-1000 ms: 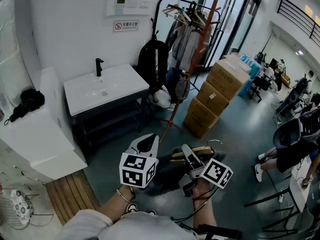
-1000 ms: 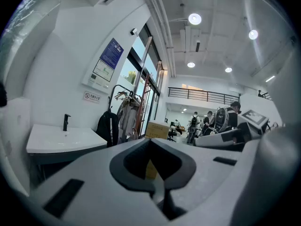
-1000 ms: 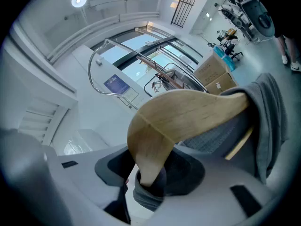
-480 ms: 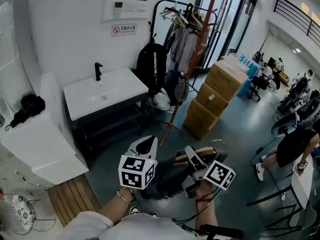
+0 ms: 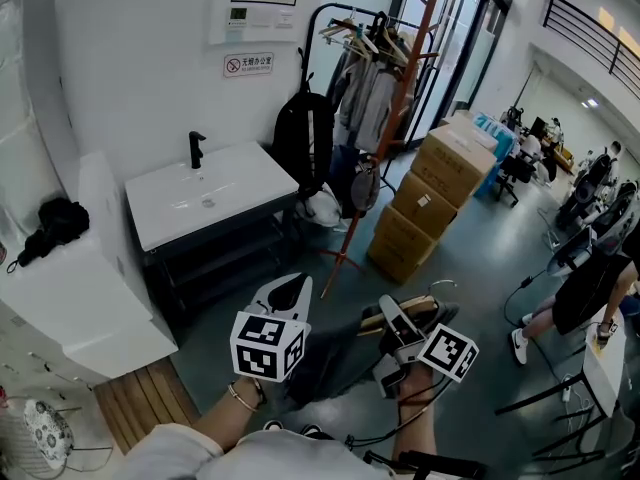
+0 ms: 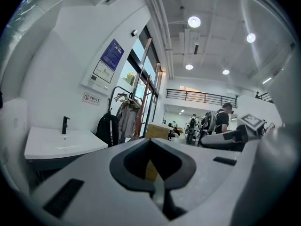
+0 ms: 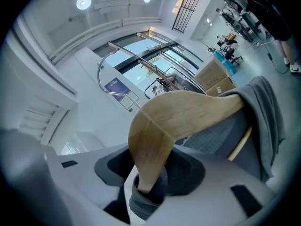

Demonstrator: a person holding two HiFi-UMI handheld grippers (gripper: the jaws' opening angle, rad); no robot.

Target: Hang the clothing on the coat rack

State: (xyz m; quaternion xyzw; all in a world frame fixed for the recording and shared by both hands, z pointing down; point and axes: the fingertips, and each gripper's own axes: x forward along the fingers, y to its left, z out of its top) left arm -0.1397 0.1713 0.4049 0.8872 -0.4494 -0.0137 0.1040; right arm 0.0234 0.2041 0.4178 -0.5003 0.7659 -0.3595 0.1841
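Over the last second the view has crept toward the coat rack (image 5: 396,88) at upper middle, and both grippers have drifted slightly right. The carry looks under way, with the hanging not yet begun. The right gripper (image 7: 148,185) is clenched on the wooden hanger (image 7: 183,114) with its grey garment (image 7: 268,121), low centre of the frame. The left gripper (image 6: 157,182) is closed on nothing. The rack already holds clothes, and boxes (image 5: 435,183) and a backpack (image 5: 305,128) crowd its foot.

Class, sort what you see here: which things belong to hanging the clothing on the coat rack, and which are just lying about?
Job in hand: right gripper, shut on the wooden hanger; grey garment draped on it; coat rack.
Just lying about: sink; black backpack; cardboard boxes.
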